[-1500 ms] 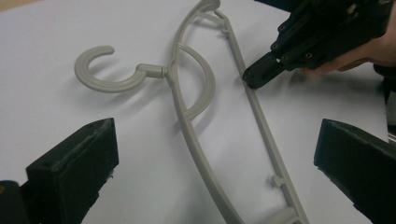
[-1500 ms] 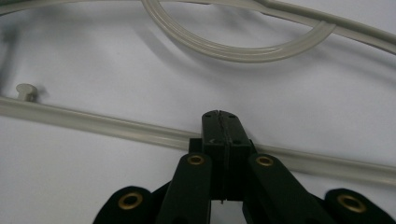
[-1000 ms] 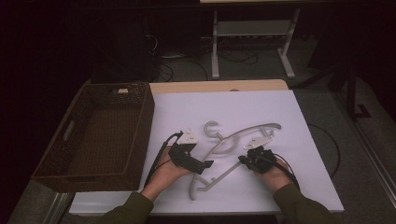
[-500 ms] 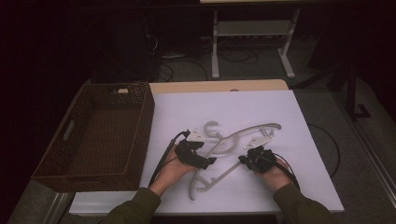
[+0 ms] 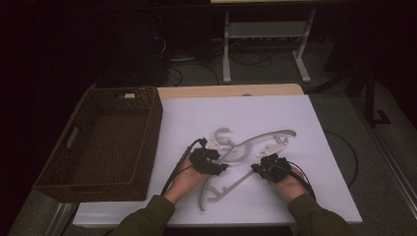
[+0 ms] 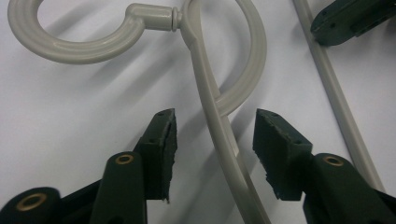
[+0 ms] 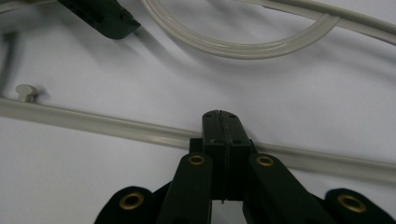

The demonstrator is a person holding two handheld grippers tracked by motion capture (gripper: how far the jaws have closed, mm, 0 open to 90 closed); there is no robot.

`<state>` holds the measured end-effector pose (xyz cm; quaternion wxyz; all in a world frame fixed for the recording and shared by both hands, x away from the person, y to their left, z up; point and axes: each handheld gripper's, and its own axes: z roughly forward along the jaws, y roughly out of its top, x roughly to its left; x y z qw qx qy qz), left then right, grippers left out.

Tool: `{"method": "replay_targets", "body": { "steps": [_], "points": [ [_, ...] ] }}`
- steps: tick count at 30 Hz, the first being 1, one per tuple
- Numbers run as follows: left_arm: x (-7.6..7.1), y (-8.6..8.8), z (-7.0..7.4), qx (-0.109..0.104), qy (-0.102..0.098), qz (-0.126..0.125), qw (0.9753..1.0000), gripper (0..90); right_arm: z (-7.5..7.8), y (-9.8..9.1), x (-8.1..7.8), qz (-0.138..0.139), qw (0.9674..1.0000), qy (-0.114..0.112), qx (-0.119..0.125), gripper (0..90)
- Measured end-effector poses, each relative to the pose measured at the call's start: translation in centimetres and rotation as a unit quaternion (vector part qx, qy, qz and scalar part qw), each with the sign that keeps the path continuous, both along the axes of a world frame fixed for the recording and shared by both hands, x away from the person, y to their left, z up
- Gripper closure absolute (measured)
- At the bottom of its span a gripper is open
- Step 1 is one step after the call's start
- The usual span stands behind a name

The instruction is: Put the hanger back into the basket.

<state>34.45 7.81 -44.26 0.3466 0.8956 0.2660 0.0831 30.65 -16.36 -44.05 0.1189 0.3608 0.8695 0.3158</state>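
Counter point(image 5: 275, 105): wood top under a white sheet point(image 5: 255, 118). Directly on it: dark wicker basket point(image 5: 105, 140) at left edge, two pale plastic hangers point(image 5: 246, 147) crossed near the front, touching each other.

Olive-green sleeves point(image 5: 147, 216); black claws point(image 6: 215, 140) with brass-ringed screws, black cables.

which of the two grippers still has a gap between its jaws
The left gripper: its jaws straddle the hanger arm without touching. The right gripper is pressed shut.

Cream hangers point(image 5: 246, 152) on a white table point(image 5: 275, 113); brown woven basket point(image 5: 105, 142).
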Motion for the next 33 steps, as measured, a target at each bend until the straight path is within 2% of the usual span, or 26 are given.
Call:
{"method": "replay_targets", "body": {
  "steps": [8, 14, 21, 33],
  "points": [
    [0.21, -0.32, -0.01, 0.0, 0.007, 0.006, 1.0, 60.6, -0.01, -0.03, 0.02, 0.0, 1.0, 0.002, 0.002, 89.7],
    [0.14, -0.46, 0.02, 0.001, 0.008, 0.004, 1.0, 72.3, -0.01, -0.04, 0.03, 0.001, 1.0, 0.002, 0.003, 89.7],
    [0.02, -0.62, 0.16, 0.007, 0.007, 0.008, 0.9999, 74.1, 0.04, 0.01, 0.0, 0.003, 1.0, -0.001, -0.002, 89.6],
    [-0.02, -0.52, 0.52, 0.001, 0.009, 0.031, 0.9995, 77.7, 0.28, -0.01, -0.07, 0.006, 0.9999, -0.009, 0.001, 89.6]
  ]
}}
